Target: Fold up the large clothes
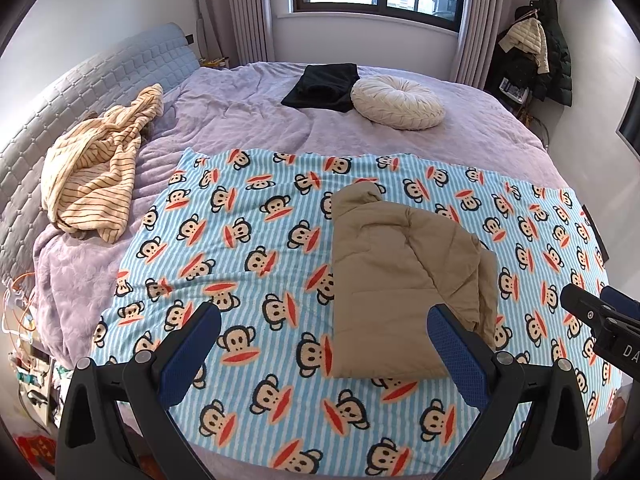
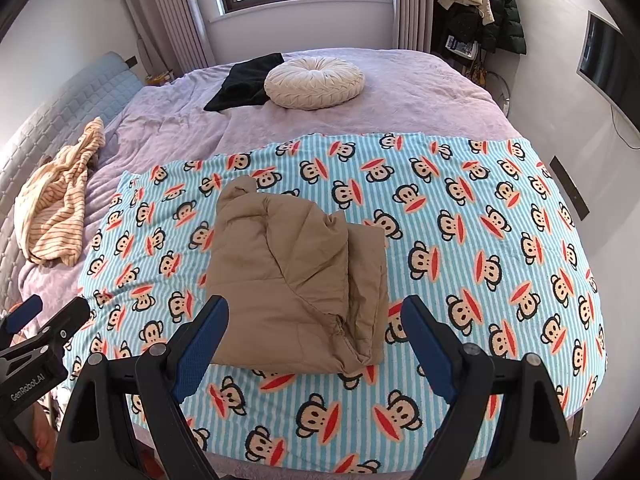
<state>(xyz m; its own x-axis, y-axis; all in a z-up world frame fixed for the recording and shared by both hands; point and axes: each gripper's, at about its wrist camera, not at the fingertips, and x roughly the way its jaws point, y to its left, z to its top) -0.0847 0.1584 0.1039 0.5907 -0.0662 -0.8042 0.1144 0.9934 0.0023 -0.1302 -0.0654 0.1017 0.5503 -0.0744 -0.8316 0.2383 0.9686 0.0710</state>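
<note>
A tan padded jacket (image 1: 400,276) lies folded into a compact bundle on the blue striped monkey-print blanket (image 1: 248,240); it also shows in the right wrist view (image 2: 296,276). My left gripper (image 1: 324,316) is open and empty, held above the blanket just in front of the jacket's left half. My right gripper (image 2: 314,308) is open and empty, its fingers either side of the jacket's near edge, above it. The right gripper shows at the right edge of the left wrist view (image 1: 600,312), and the left gripper at the left edge of the right wrist view (image 2: 44,320).
A cream striped garment (image 1: 96,172) lies crumpled near the quilted headboard (image 1: 60,96). A round white cushion (image 1: 396,102) and a black folded cloth (image 1: 320,86) sit at the bed's far side. Coats hang on a rack (image 1: 536,48) by the window.
</note>
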